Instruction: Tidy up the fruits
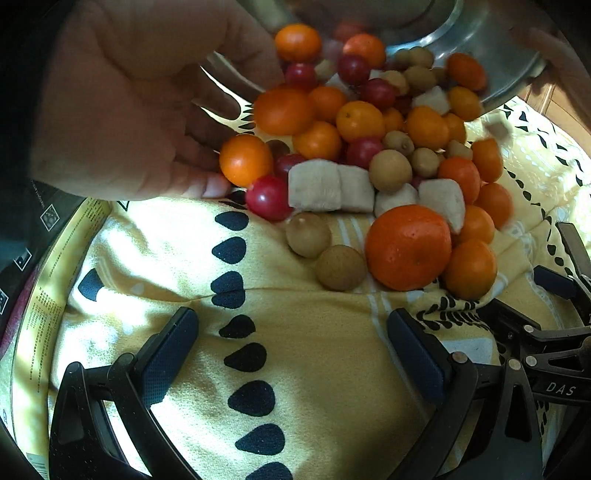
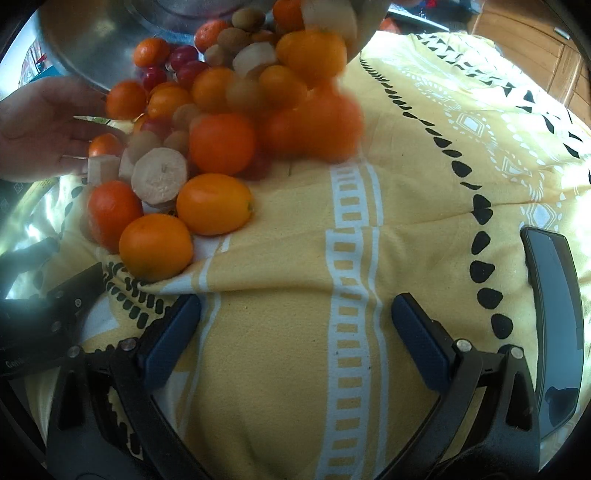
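Both fingers (image 1: 291, 360) (image 2: 295, 339) spread empty, phone (image 2: 554, 314) only in right view

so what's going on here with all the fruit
A bare hand is tipping a metal bowl so mixed fruit spills onto the yellow patterned cloth: oranges, red cherry-like fruits, brown longan-like fruits and pale banana chunks. Some pieces are blurred mid-tumble. The left tool and right tool both sit open and empty over the cloth, so no sorting yet.
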`<move>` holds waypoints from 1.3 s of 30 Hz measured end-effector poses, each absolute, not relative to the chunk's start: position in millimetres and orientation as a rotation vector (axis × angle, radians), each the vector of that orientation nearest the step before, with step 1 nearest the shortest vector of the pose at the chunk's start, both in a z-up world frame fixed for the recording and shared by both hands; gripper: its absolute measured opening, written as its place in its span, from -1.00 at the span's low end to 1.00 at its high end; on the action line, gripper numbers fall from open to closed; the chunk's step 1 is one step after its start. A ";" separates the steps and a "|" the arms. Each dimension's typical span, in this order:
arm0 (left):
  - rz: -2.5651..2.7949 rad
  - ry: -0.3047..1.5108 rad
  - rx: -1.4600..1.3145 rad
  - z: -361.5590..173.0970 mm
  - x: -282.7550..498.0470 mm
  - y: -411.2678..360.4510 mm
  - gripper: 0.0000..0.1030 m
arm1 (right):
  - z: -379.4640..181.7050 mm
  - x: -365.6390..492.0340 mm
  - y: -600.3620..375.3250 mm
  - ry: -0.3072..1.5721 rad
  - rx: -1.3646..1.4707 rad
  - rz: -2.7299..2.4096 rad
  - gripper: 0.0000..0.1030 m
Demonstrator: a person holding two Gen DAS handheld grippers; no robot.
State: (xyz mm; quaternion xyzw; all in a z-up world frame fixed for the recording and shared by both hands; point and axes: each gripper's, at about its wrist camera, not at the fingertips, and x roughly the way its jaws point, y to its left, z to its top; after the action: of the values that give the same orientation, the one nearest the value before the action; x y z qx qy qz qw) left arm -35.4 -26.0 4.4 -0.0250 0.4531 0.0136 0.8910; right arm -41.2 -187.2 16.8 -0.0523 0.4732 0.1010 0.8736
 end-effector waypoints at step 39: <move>0.027 0.941 -0.053 5.0 -36.7 -24.6 1.00 | 17.0 -40.6 -186.1 0.990 -0.112 0.211 1.00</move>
State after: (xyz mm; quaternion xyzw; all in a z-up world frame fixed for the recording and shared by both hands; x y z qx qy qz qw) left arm -36.7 -24.6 5.0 -0.0254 0.4532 0.0128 0.8910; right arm -40.6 -186.1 17.0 -0.0536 0.4738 0.1008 0.8732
